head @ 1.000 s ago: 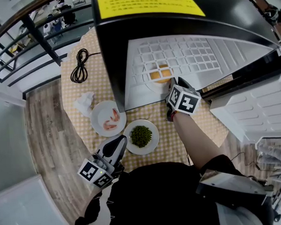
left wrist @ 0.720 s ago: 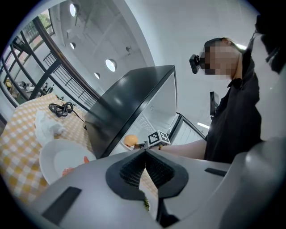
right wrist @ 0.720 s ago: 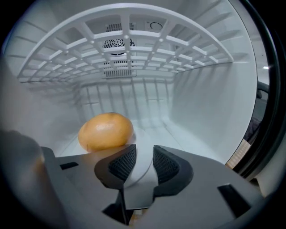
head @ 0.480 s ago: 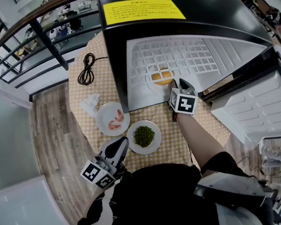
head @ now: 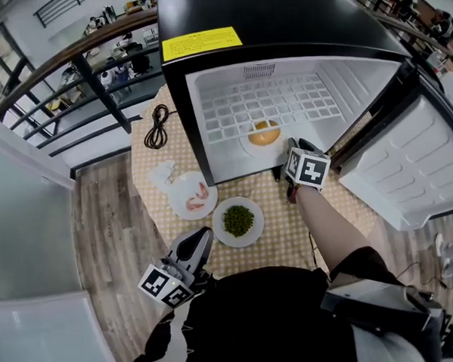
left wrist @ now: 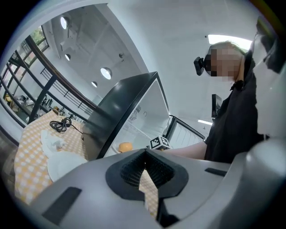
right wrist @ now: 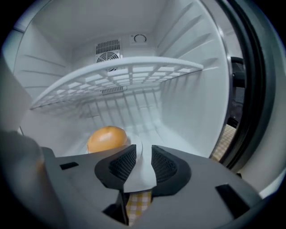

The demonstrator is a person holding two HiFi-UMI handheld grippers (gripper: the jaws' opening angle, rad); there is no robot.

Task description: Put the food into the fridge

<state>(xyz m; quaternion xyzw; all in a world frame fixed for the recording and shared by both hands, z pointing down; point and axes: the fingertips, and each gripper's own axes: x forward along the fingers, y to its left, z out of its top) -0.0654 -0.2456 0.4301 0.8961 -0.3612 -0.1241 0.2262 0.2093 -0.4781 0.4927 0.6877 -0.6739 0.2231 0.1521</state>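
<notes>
A white plate with an orange bun (head: pixel 264 134) (right wrist: pixel 106 139) lies on the floor of the open black fridge (head: pixel 177 81), under the wire shelf (right wrist: pixel 120 74). My right gripper (head: pixel 294 146) (right wrist: pixel 143 154) is at the fridge mouth, just right of that plate, its jaws a narrow gap apart with nothing between them. On the checked table stand a plate of green peas (head: pixel 238 220) and a plate of shrimp (head: pixel 195 199). My left gripper (head: pixel 203 237) (left wrist: pixel 145 154) hangs shut and empty near the table's front edge, just short of the peas plate.
The fridge door (head: pixel 408 171) stands wide open at the right. A crumpled tissue (head: pixel 162 174) and a coiled black cable (head: pixel 156 116) lie on the table left of the fridge. A railing (head: pixel 92 77) runs behind the table, above wooden floor (head: pixel 101 243).
My right gripper has drawn back a little from the bun plate toward the fridge mouth. The head view has pulled back and shows more of the fridge. The left gripper has stayed put.
</notes>
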